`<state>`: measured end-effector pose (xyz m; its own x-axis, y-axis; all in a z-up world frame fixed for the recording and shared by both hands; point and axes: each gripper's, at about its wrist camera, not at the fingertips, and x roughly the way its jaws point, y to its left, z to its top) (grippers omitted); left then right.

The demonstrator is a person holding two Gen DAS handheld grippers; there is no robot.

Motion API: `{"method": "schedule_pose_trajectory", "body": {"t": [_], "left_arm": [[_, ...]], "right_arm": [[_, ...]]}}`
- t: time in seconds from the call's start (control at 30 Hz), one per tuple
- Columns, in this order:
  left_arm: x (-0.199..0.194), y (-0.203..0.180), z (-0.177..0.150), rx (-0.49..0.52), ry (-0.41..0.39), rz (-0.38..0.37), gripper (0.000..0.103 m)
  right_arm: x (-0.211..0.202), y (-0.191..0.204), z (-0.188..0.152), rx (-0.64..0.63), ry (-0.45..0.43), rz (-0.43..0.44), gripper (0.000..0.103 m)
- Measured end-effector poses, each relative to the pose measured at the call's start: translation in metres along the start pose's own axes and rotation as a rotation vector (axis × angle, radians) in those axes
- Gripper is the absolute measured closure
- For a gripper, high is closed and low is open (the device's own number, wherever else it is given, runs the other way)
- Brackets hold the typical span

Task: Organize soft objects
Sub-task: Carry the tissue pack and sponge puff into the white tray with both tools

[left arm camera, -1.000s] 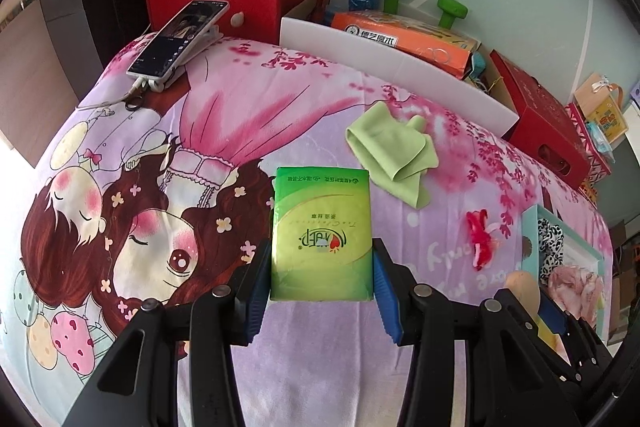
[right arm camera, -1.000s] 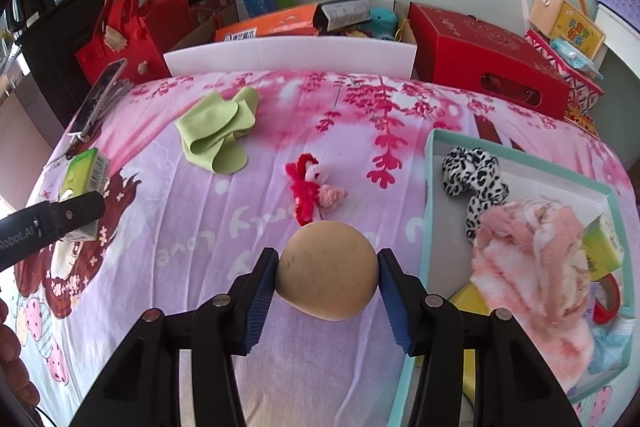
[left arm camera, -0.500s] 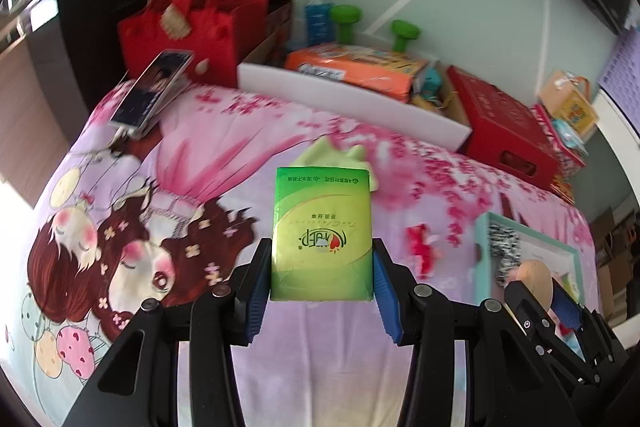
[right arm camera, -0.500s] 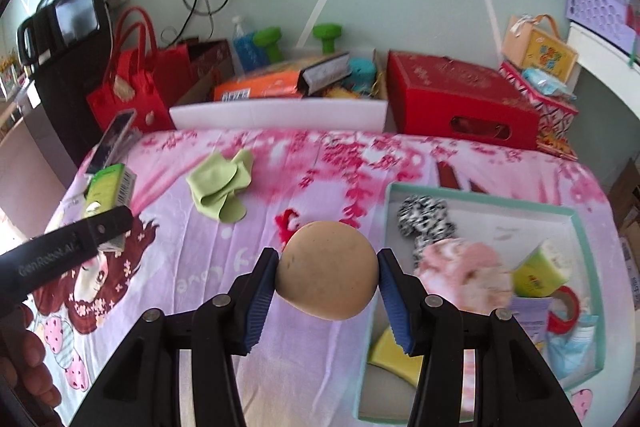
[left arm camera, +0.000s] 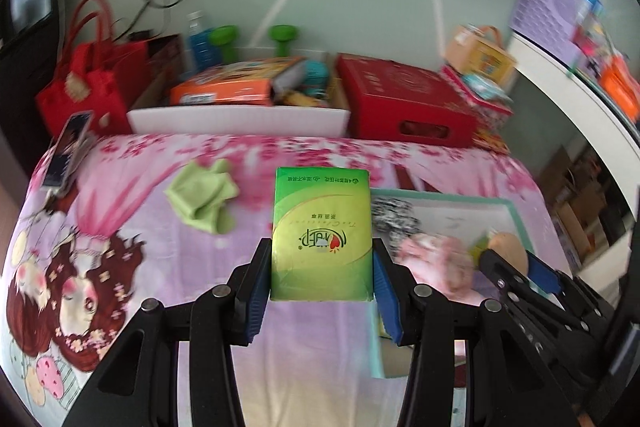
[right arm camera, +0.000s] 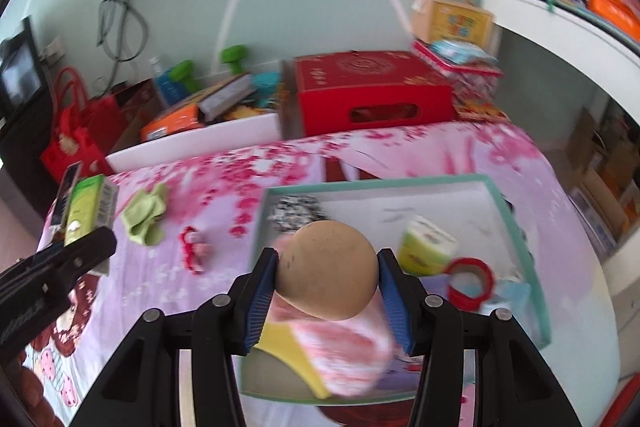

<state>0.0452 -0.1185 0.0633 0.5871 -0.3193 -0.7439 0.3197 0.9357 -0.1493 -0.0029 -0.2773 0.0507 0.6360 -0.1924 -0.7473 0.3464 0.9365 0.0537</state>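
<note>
My left gripper [left arm camera: 320,267] is shut on a green tissue pack [left arm camera: 322,231], held above the pink bedspread next to the teal-rimmed tray [left arm camera: 516,211]. My right gripper [right arm camera: 327,281] is shut on a tan egg-shaped soft ball [right arm camera: 327,275], hanging over the tray [right arm camera: 516,223]. In the tray lie a black-and-white scrunchie [right arm camera: 296,213], a pink fluffy cloth [right arm camera: 344,351], a small green tissue pack [right arm camera: 424,247] and a red tape roll [right arm camera: 468,283]. On the bedspread lie a green cloth [right arm camera: 146,219] and a red hair tie [right arm camera: 192,251]. The left gripper and its pack [right arm camera: 86,211] show at the right wrist view's left edge.
A phone [left arm camera: 68,151] lies at the bed's far left. Behind the bed stand a red bag [left arm camera: 88,83], a white bin [left arm camera: 240,119] with an orange box, green dumbbells [left arm camera: 280,35] and a red carton [left arm camera: 404,107]. A white shelf edge [right arm camera: 560,27] runs along the right.
Both grippers rose and swung right with their loads. The tray now lies under the right gripper and beside the left; the phone and cartoon print slid left in view.
</note>
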Motion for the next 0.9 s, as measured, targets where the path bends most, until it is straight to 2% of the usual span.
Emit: {"method": "schedule_pose_trajectory", "body": {"t": [0.3, 0.5, 0.67, 0.9], "left_arm": [[0.007, -0.077, -0.014, 0.177, 0.031, -0.096, 0.054], [0.018, -0.112, -0.025, 0.251, 0.057, -0.144, 0.054], [0.031, -0.128, -0.033, 0.282, 0.079, -0.143, 0.054], [0.047, -0.130, -0.038, 0.277, 0.112, -0.138, 0.054]], "right_arm": [[0.005, -0.066, -0.008, 0.119, 0.040, -0.070, 0.050], [0.008, -0.097, -0.015, 0.175, 0.061, -0.099, 0.050], [0.013, -0.111, -0.019, 0.205, 0.081, -0.102, 0.049], [0.022, -0.116, -0.022, 0.217, 0.101, -0.103, 0.049]]}}
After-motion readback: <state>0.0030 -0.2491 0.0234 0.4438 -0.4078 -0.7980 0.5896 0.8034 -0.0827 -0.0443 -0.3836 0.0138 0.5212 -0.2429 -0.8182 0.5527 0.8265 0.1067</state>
